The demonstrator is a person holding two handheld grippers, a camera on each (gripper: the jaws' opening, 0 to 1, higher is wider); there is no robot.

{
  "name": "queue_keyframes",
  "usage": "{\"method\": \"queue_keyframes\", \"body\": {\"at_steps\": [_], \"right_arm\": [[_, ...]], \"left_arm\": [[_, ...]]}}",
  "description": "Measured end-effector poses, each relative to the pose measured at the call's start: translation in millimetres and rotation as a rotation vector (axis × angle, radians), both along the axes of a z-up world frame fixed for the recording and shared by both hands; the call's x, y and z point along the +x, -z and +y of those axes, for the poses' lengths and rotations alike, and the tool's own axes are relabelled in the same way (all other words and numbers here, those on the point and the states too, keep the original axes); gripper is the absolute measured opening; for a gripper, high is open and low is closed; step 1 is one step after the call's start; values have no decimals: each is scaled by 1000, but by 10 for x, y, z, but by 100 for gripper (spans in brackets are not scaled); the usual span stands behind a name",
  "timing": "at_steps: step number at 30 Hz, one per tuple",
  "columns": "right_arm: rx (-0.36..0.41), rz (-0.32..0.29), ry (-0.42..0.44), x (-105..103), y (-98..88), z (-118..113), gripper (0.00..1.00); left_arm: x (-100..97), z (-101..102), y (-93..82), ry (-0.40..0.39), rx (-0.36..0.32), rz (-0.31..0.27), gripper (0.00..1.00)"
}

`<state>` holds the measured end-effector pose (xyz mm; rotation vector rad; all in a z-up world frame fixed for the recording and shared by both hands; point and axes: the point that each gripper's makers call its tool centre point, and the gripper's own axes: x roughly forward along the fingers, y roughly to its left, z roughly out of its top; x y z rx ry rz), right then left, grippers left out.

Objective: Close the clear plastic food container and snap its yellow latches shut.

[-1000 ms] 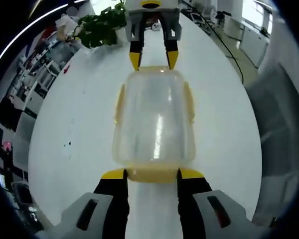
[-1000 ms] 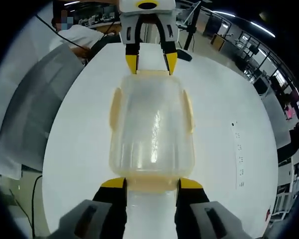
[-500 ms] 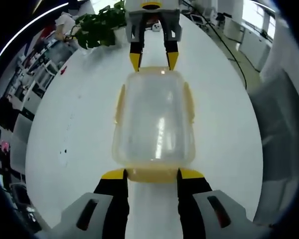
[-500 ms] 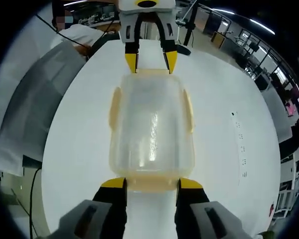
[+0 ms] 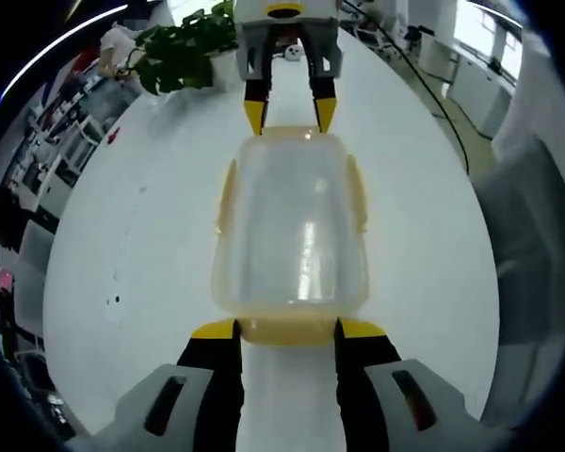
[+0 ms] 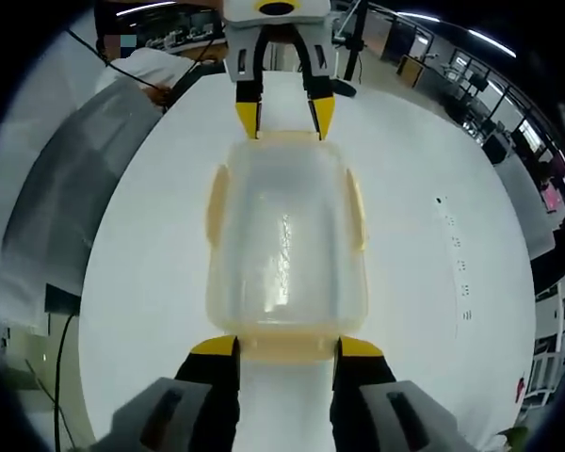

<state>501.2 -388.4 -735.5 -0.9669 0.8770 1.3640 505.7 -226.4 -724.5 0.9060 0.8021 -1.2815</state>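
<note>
Container [image 5: 292, 226]: lying lid-on on the white table [image 5: 151, 235]
Left gripper [image 5: 287, 330]: jaws spread — flanking the near end latch [image 5: 287, 331]
Right gripper [image 6: 275, 348]: jaws spread — doing likewise, opposite end

The frosted walls of the clear container [image 5: 292, 226] are blurring its interior, and each end latch [image 6: 284, 347] is lying partly hidden between yellow-tipped jaws.
</note>
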Motion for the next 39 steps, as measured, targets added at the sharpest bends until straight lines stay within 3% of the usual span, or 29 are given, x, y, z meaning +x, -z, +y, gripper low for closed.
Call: {"method": "queue_keyframes", "body": {"at_steps": [12,19,26,33,35,37,39], "right_arm": [[-6,24,-7,17,104,19,36],[2,51,14,18,100,-1,36],[8,63,12,-6,109,-1,37],[30,71,56,-1,106,-38,40],[39,77,77,-10,83,-60,42],[58,107,107,-55,30,-49,43],[74,90,117,-31,-46,-42,42]], "left_arm": [[39,18,143,16,37,15,36],[62,-3,155,21,18,27,36],[30,2,226,11,14,73,37],[16,52,245,29,41,52,36],[-11,148,301,-15,79,77,38],[-52,138,268,-38,43,96,38],[-59,158,216,-71,28,99,38]]}}
